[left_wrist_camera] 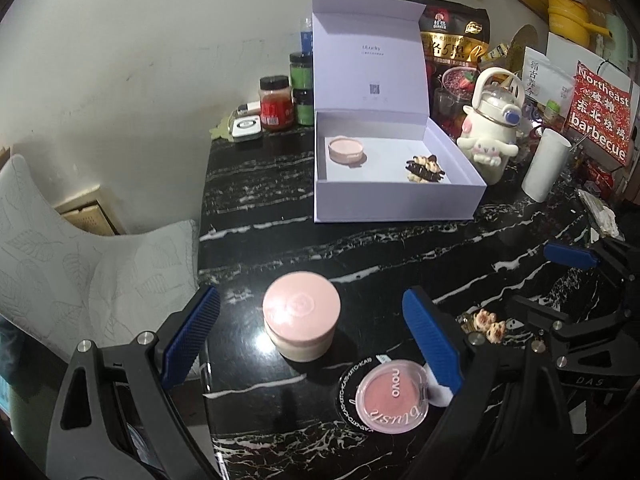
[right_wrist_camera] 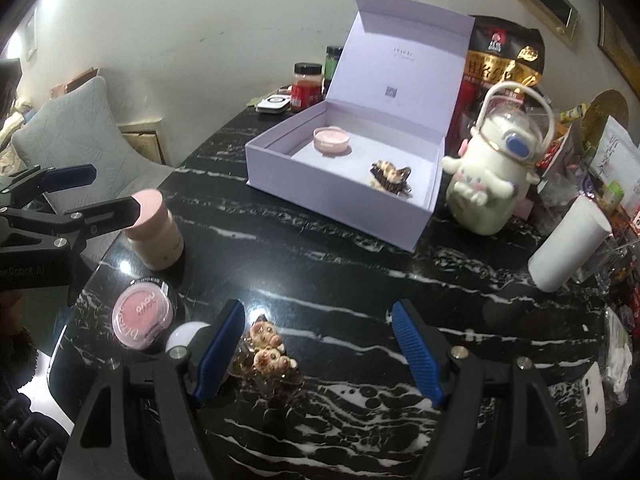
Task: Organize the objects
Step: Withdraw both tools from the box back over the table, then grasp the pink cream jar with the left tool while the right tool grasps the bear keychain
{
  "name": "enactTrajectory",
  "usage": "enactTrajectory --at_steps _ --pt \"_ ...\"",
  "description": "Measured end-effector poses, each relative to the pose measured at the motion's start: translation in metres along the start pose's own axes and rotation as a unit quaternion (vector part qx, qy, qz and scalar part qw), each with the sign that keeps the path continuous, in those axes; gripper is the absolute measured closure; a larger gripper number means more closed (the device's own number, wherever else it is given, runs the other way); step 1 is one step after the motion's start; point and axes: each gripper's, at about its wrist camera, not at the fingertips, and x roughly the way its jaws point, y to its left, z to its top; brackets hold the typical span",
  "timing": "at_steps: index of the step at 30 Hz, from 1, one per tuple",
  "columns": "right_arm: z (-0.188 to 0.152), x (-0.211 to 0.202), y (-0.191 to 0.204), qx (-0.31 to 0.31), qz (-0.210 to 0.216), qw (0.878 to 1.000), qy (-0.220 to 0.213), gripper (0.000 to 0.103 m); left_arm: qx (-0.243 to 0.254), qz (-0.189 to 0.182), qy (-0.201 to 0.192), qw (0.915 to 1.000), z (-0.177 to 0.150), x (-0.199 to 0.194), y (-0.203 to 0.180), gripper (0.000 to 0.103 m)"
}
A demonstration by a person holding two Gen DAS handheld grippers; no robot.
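An open lilac box [left_wrist_camera: 396, 200] [right_wrist_camera: 340, 204] stands on the black marble table; inside lie a flat pink compact [left_wrist_camera: 346, 151] [right_wrist_camera: 332, 141] and a brown hair clip [left_wrist_camera: 425, 168] [right_wrist_camera: 392, 178]. My left gripper [left_wrist_camera: 312, 340] is open, its jaws on either side of a pink-lidded jar [left_wrist_camera: 301, 316] [right_wrist_camera: 154, 232] without touching it. A pink blush compact [left_wrist_camera: 390, 400] [right_wrist_camera: 143, 315] lies near its right finger. My right gripper [right_wrist_camera: 318, 354] is open above the table, with a piglet hair clip [right_wrist_camera: 269, 354] [left_wrist_camera: 489, 322] by its left finger.
A white plush-covered bottle [left_wrist_camera: 490, 128] [right_wrist_camera: 492, 176], a white cup [left_wrist_camera: 546, 164] [right_wrist_camera: 568, 244], snack bags and jars [left_wrist_camera: 275, 103] crowd the back and right. A white phone [right_wrist_camera: 596, 408] lies at the right edge. A grey cushioned chair [left_wrist_camera: 60, 248] stands left of the table.
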Motion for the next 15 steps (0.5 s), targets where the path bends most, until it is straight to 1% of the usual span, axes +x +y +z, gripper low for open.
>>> enactTrajectory --at_steps 3,7,15 --pt "-0.006 0.005 0.000 0.003 0.006 1.000 0.006 0.026 -0.004 -0.004 0.004 1.0000 -0.006 0.005 0.001 0.010" --pt "-0.016 0.012 -0.003 0.009 0.015 1.000 0.014 0.026 -0.012 -0.019 0.004 0.9998 -0.014 0.012 0.002 0.010" --pt "-0.030 0.017 -0.008 0.014 0.027 1.000 0.007 0.026 -0.023 -0.024 -0.001 0.9994 -0.022 0.025 0.002 0.010"
